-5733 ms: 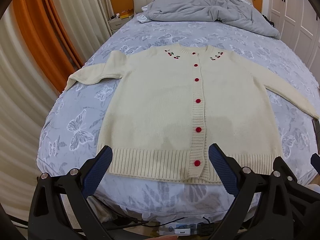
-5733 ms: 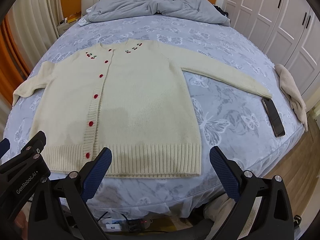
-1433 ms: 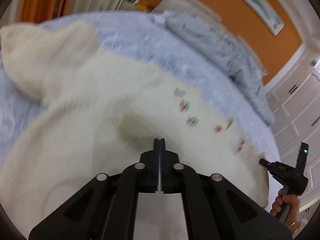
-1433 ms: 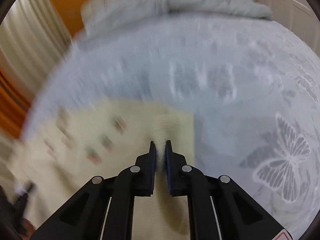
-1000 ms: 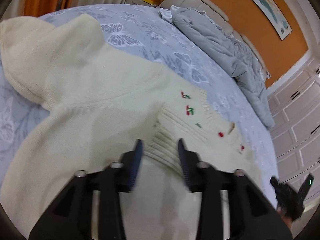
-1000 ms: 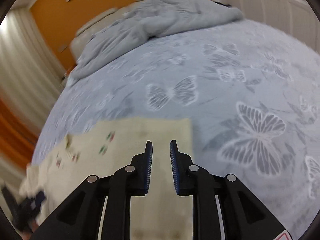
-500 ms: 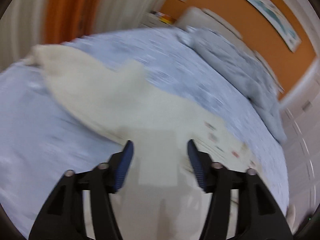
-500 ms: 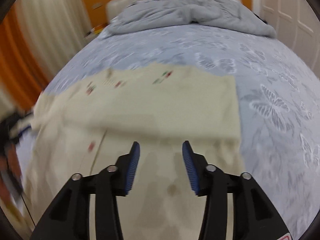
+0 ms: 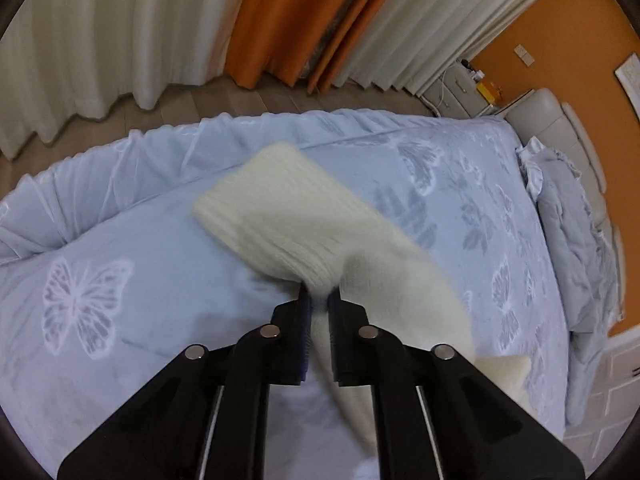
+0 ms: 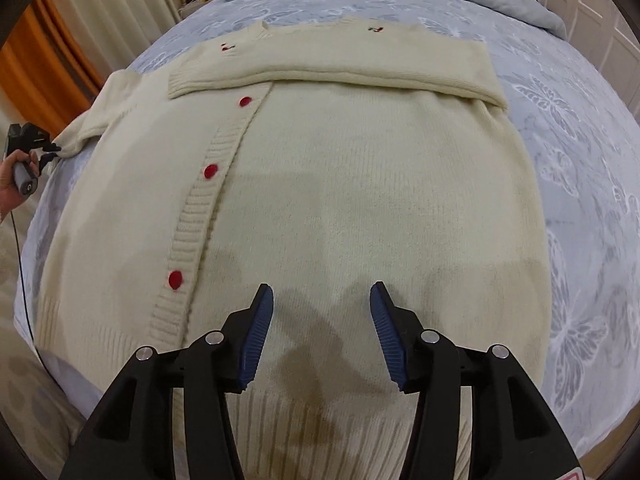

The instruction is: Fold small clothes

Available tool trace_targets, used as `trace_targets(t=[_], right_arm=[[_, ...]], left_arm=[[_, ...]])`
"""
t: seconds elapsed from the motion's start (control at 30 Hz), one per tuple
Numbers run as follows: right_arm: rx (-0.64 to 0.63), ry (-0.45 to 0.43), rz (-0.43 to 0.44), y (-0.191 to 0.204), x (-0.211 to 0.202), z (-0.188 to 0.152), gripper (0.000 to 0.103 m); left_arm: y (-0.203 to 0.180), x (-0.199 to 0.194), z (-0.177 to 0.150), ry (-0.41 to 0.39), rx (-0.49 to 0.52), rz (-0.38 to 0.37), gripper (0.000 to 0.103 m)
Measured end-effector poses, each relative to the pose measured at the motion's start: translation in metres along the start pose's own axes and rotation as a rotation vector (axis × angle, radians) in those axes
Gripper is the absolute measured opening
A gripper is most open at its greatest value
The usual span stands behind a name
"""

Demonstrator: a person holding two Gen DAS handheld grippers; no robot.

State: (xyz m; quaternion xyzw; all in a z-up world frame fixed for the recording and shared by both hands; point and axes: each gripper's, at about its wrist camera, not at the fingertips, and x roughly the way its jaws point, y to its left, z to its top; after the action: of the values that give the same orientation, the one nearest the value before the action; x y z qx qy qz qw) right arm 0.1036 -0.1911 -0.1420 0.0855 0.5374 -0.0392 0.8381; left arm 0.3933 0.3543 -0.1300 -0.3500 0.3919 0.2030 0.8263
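At far left in the right wrist view, the left gripper (image 10: 52, 148), held in a hand (image 10: 12, 188), meets the sleeve (image 10: 100, 116) of the cream cardigan (image 10: 360, 184). The left wrist view shows its jaws clenched on the ribbed cuff (image 9: 276, 216) above the butterfly-print bedspread (image 9: 132, 308). The cardigan lies buttoned on the bed, its other sleeve (image 10: 332, 76) folded across the chest. The right gripper (image 10: 322, 332) hovers over the hem, jaws spread, grasping nothing.
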Motion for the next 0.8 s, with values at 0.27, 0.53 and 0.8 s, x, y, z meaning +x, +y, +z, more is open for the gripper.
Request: trace_targets(t=[0.27,0.53,0.8], right_arm=[[0.096,-0.043,0.002,-0.017,-0.011,0.011,0.05],[0.172,-0.057,0.004,-0.05,-0.019,0.027,0.054],[0.021,-0.137,0.061,-0.009,-0.021,0.086,0.063]], left_arm=[[-0.155,-0.144,-0.095,-0.095,0.312,-0.461,0.007],[-0.219,-0.109,-0.308,0.325,0.584,-0.5,0.034],[-0.101,-0.091,-0.29,0.36,0.249,-0.392,0.069]])
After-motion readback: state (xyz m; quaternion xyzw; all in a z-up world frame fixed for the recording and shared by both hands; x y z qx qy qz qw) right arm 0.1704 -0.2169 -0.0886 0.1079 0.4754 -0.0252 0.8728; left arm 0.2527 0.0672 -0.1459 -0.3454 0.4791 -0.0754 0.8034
